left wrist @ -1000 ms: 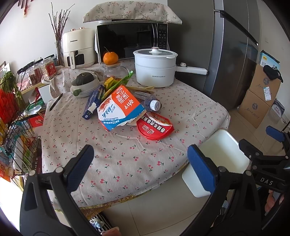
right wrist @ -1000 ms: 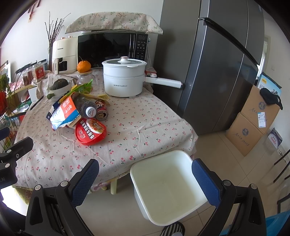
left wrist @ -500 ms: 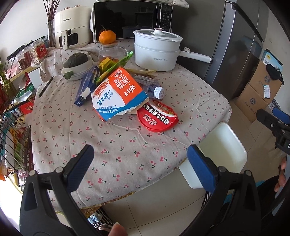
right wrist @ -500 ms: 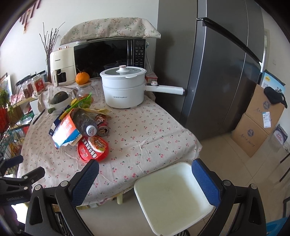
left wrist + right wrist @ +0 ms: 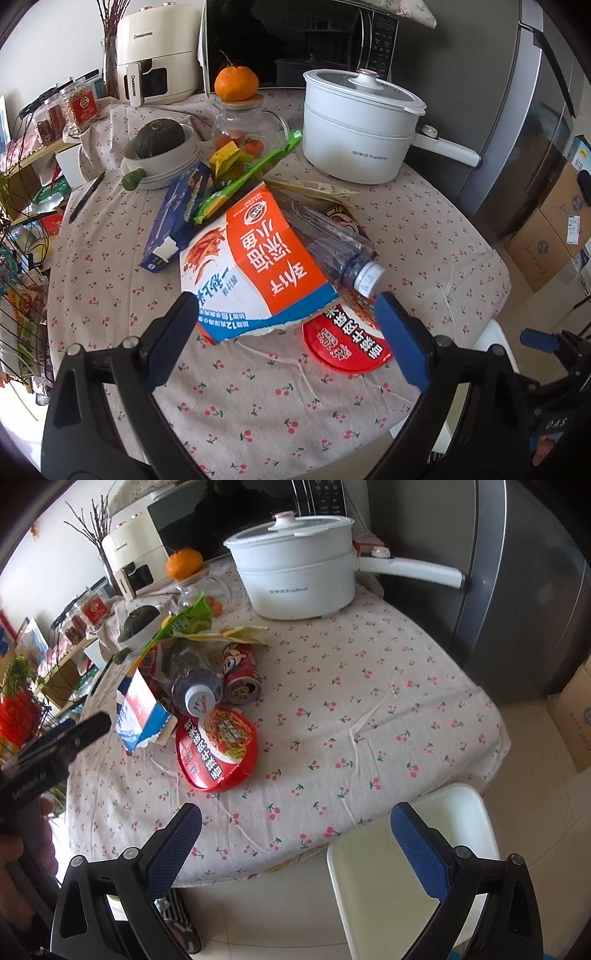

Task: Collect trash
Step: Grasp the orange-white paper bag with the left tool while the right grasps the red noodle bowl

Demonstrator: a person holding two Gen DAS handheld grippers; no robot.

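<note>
A trash pile lies mid-table: an orange and white carton (image 5: 258,266), a clear plastic bottle (image 5: 332,243), a red noodle bowl (image 5: 347,343), a blue box (image 5: 177,218) and a green wrapper (image 5: 243,181). My left gripper (image 5: 288,336) hovers at the carton's near edge. Its jaws are closing, the carton's edge lies between them, and the pads are not touching it. My right gripper (image 5: 297,845) stands open and empty over the table's front edge, beside the white bin (image 5: 406,867) on the floor. The right wrist view also shows the bowl (image 5: 216,749), bottle (image 5: 194,690) and a red can (image 5: 240,672).
A white electric pot (image 5: 358,122), a glass jar topped by an orange (image 5: 236,83), and a squash in a bowl (image 5: 159,147) stand behind the pile. Microwave and air fryer (image 5: 155,55) are at the back. A fridge (image 5: 517,590) and cardboard boxes (image 5: 554,229) lie right, a wire rack (image 5: 18,295) left.
Both grippers moved forward toward the table, and the trash pile looms larger. The left jaws narrowed slightly around the carton's edge. The right gripper tilted down over the table edge.
</note>
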